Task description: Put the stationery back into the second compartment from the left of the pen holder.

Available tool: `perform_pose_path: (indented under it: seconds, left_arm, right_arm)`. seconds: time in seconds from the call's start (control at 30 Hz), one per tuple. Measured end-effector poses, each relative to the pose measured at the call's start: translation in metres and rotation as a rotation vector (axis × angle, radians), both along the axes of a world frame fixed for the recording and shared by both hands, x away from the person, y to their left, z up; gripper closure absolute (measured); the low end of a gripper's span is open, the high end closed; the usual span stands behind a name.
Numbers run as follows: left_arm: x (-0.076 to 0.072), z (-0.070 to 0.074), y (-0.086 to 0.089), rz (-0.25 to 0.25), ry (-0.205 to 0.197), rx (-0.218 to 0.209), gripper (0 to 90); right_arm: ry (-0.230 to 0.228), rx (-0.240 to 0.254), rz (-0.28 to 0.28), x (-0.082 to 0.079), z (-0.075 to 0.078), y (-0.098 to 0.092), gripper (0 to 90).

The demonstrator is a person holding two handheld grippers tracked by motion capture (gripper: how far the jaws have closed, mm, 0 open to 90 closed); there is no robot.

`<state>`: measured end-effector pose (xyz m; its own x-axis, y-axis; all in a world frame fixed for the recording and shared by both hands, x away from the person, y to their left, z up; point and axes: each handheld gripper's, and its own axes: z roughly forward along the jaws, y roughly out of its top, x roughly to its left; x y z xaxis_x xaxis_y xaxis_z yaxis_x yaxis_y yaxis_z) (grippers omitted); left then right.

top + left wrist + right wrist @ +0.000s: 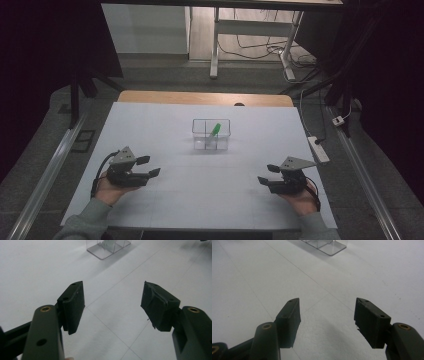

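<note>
A clear plastic box (pixel 211 134) with compartments stands at the middle of the white table, and a green pen (pixel 215 130) leans inside it. My left gripper (pixel 149 166) rests low at the front left, jaws apart and pointing right, nothing between them. My right gripper (pixel 266 174) sits at the front right, jaws apart and pointing left, also empty. In the left gripper view the gripper (pixel 113 305) stands open over bare table, with the box (pixel 107 248) far ahead. The right gripper view shows its gripper (pixel 327 320) open, and a corner of the box (pixel 330 246) at the top.
A white sheet (pixel 200 190) covers the table, with a wooden edge (pixel 205 98) along the far side. A white power strip (pixel 318 148) lies at the table's right edge. Desk legs and cables stand on the floor beyond.
</note>
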<state>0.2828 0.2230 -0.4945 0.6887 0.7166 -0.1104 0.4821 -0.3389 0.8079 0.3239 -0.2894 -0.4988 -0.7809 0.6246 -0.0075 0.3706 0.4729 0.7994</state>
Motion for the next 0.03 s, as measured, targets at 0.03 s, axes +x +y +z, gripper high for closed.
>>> perform_pose_path:
  seconds: [0.03]
  left_arm:
    - [-0.0002, -0.0003, 0.0004, 0.001, 0.001, -0.001, 34.4]
  right_arm:
    - [0.0, 0.0, 0.0, 0.0001, 0.0002, 0.0001, 37.5]
